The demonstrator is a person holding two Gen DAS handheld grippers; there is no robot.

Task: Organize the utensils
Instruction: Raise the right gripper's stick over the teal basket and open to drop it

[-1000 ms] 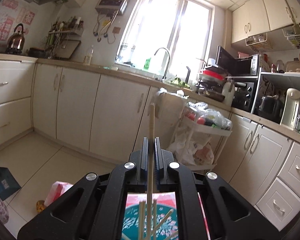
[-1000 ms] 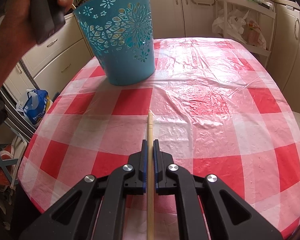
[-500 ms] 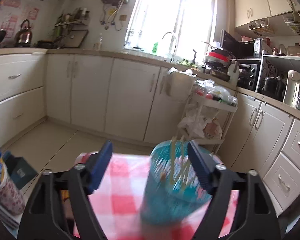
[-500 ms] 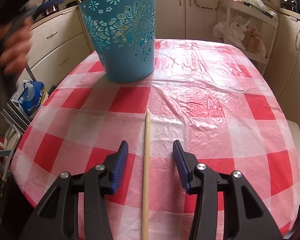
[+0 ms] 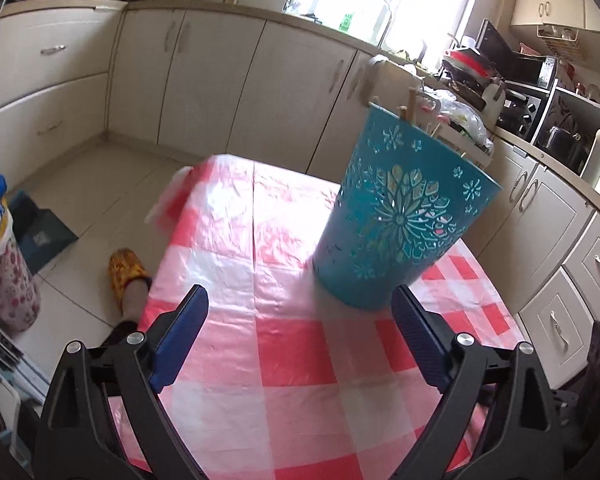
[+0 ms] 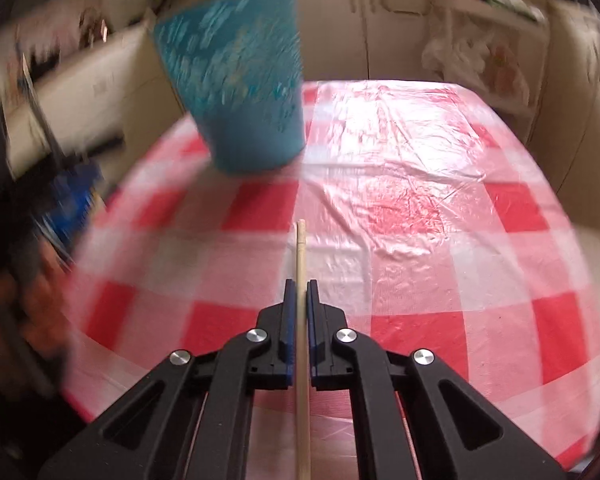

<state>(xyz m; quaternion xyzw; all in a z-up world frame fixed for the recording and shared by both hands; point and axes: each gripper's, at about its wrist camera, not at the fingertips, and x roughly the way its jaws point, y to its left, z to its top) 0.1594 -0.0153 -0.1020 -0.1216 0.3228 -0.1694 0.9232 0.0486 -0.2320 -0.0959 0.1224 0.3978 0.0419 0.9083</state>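
Observation:
A teal cut-out basket (image 5: 396, 216) stands on the red-checked tablecloth (image 5: 284, 360), with chopstick tips (image 5: 410, 106) poking above its rim. My left gripper (image 5: 300, 320) hangs low over the cloth just before the basket, jaws wide and still opening, nothing between them. In the right wrist view the basket (image 6: 240, 80) is blurred at the far left of the table. My right gripper (image 6: 299, 292) is shut on a single wooden chopstick (image 6: 300, 256), which runs straight forward between the pads above the cloth (image 6: 420, 200).
Cream kitchen cabinets (image 5: 236, 80) line the walls beyond the table. A plastic-bag trolley (image 6: 480, 60) stands behind the far table edge. On the floor left of the table lie a blue box (image 5: 40, 232) and a slippered foot (image 5: 126, 280). A blurred hand (image 6: 32, 300) shows at left.
My left gripper let its chopstick go into the basket, opened wide and dropped low beside the basket. My right gripper opened around the chopstick on the table, then shut on it again.

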